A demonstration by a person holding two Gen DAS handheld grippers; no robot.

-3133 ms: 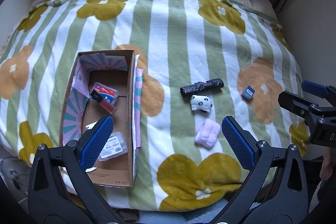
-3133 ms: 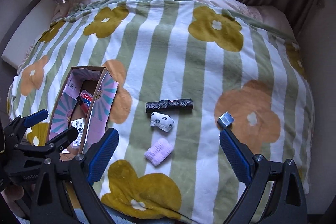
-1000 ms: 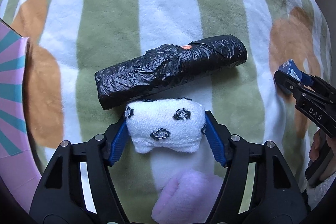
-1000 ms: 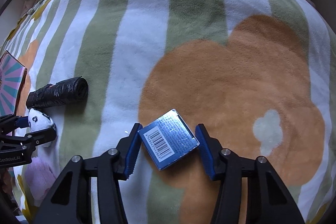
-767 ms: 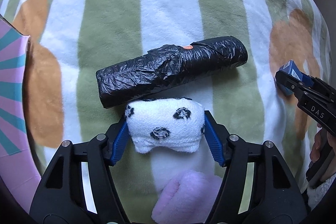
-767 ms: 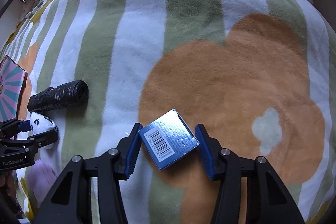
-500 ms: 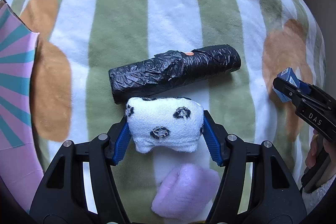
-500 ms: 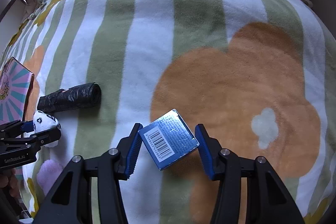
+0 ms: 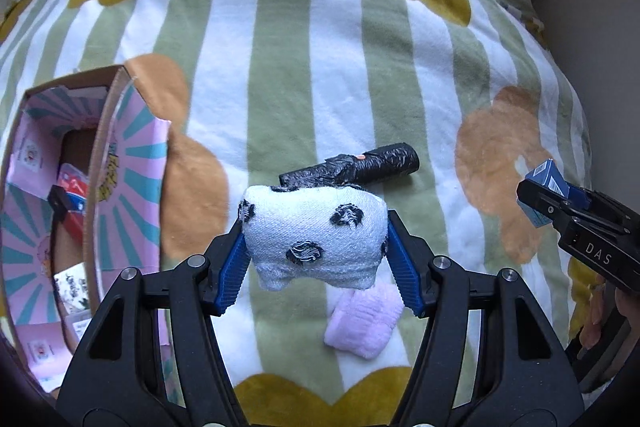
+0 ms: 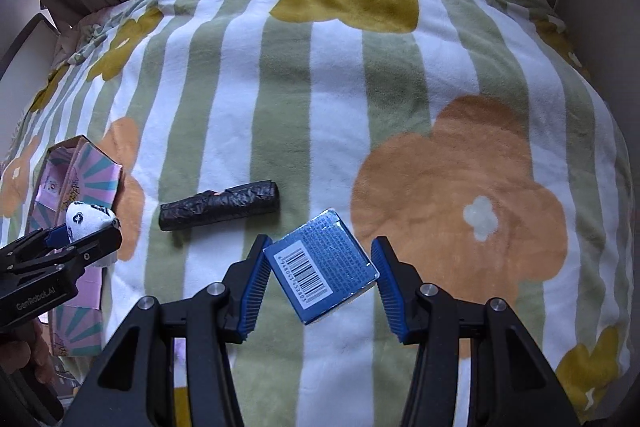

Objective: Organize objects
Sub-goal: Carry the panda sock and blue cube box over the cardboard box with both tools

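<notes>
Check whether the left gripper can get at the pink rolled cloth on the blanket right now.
Probably not yet. The left gripper is shut on the spotted white sock, so it has no free grip. The pink rolled cloth lies uncovered on the blanket just below it.

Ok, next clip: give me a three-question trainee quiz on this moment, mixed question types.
1. True or false: the left gripper is shut on the spotted white sock.
2. Multiple choice: what does the right gripper hold? A) black bag roll B) blue barcoded box C) pink cloth
3. Short answer: which two loose items lie on the striped blanket outside the cardboard box?

Key:
1. True; its jaws squeeze both sides.
2. B, the blue barcoded box.
3. The black bag roll and the pink cloth.
</notes>
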